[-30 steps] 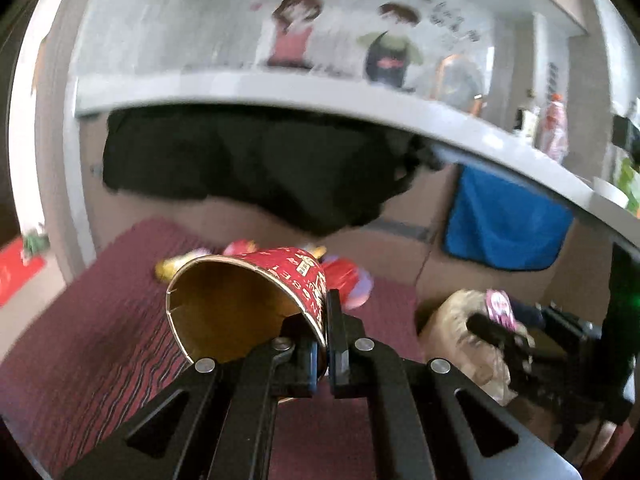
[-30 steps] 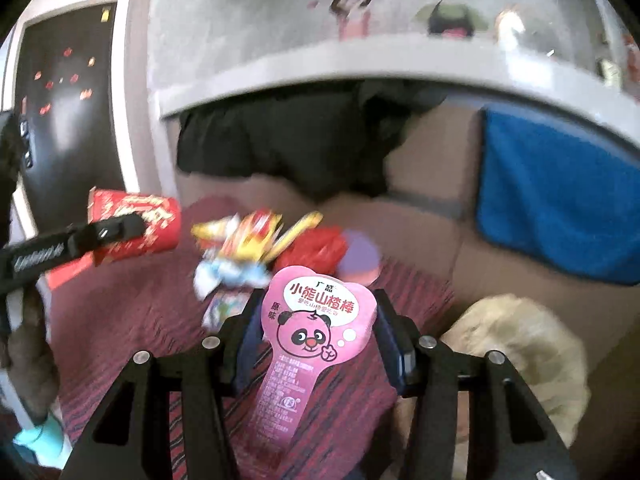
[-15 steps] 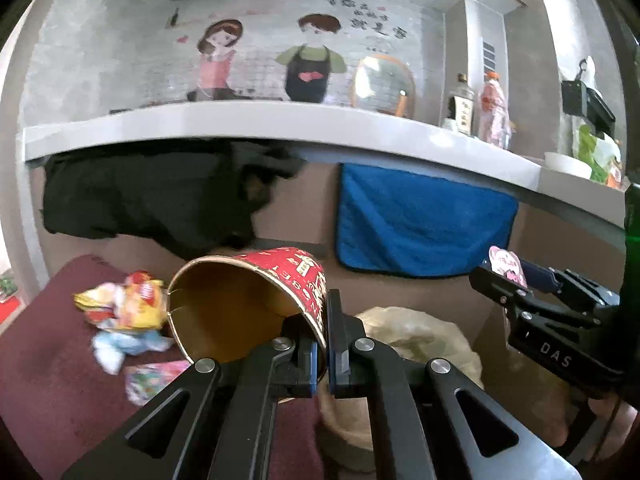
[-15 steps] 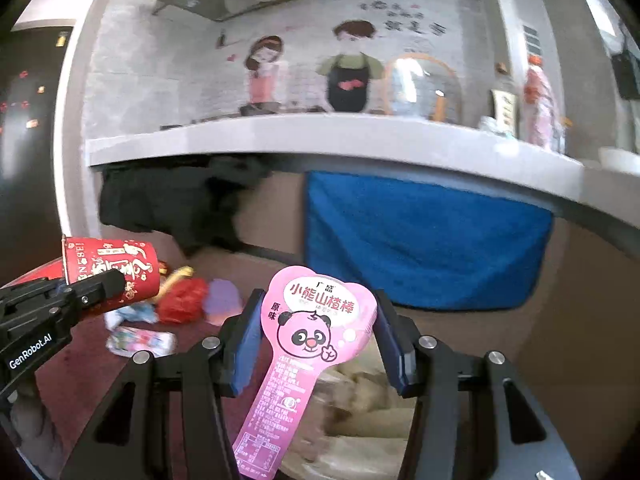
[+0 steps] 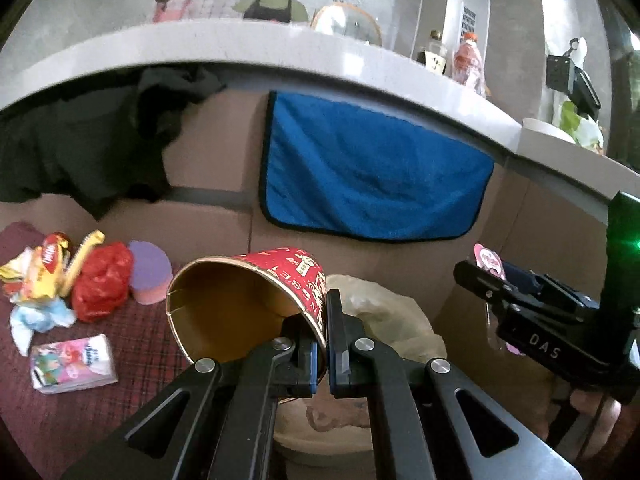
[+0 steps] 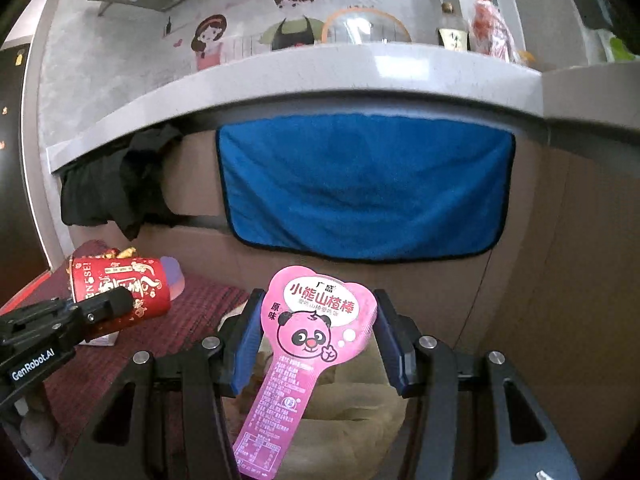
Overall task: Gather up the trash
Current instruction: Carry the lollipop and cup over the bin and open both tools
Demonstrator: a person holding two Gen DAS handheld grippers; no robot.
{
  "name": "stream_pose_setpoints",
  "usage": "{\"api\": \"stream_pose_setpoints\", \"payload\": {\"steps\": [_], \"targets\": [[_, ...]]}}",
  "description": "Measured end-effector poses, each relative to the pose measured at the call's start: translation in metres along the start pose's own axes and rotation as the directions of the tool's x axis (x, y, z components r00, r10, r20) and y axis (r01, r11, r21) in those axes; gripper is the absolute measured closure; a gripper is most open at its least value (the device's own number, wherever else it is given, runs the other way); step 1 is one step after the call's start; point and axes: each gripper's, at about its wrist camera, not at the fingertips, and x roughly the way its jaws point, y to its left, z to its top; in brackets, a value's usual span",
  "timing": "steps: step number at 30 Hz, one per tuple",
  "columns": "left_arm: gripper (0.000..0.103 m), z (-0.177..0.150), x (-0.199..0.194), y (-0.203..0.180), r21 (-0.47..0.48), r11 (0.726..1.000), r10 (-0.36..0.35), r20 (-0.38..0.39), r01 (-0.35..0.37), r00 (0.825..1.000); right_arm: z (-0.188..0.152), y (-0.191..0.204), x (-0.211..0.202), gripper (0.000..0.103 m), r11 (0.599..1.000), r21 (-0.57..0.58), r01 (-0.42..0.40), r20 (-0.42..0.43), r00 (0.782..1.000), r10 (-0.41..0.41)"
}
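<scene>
My left gripper (image 5: 323, 332) is shut on the rim of a red paper cup (image 5: 256, 300), held on its side over a bin lined with a pale bag (image 5: 384, 320). The cup also shows in the right wrist view (image 6: 120, 290). My right gripper (image 6: 316, 336) is shut on a pink panda snack wrapper (image 6: 316, 328), above the same bin (image 6: 352, 412). In the left wrist view that wrapper (image 5: 489, 260) shows at the right. More trash lies on the dark red mat (image 5: 60, 412): a tissue pack (image 5: 72, 364), a red bag (image 5: 102, 282), yellow wrappers (image 5: 44, 270).
A blue towel (image 5: 372, 184) and a black cloth (image 5: 84, 148) hang from the grey counter (image 5: 280, 52) behind. Bottles (image 5: 468, 60) stand on the counter. A purple sponge (image 5: 148, 276) lies by the trash pile. Brown cabinet fronts (image 6: 540, 280) stand behind the bin.
Both grippers have swung right from the mat with the trash pile to over the bin. Each keeps its hold, the left on the cup, the right on the wrapper.
</scene>
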Motion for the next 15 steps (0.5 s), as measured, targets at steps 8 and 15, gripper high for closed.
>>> {"api": "stream_pose_setpoints", "payload": {"steps": [8,15], "targets": [[0.100,-0.001,0.035,-0.002,-0.008,0.999,-0.047,-0.059,0.046,0.997,-0.008,-0.004,0.029,0.054,1.000,0.026,-0.008,-0.036,0.999,0.009],[0.086,-0.001,0.068,0.010,-0.072,0.989,-0.139,-0.128,0.130,0.982,-0.008,-0.012,0.050,0.053,0.998,0.065,-0.022,-0.043,0.999,0.025]]}}
